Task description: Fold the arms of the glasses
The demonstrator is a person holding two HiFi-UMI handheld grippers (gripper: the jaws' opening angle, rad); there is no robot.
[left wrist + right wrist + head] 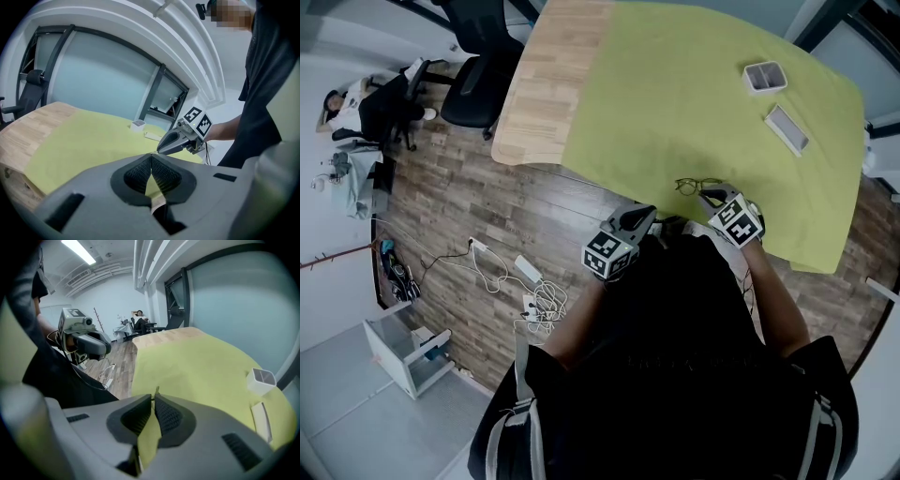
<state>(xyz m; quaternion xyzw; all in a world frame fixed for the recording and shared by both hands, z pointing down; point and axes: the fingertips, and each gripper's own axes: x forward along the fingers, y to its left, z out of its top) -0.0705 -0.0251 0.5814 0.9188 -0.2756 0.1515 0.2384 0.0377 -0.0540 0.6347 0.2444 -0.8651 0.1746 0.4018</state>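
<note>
One open white box [764, 77] and a flat case [787, 128] lie at the green cloth's [675, 94] 1 o'clock. The right gripper [708, 196] pinches the glasses [697, 185] at 6 o'clock; the left gripper's [652, 213] jaws meet.

Bright, even indoor light; fisheye edges bend, nearest parts blur.

Black top [675, 356]. Left gripper [650, 213] & right gripper [705, 196]: grey shells, b/w marker cubes [609, 253], black ribbed pads [139, 174].
</note>
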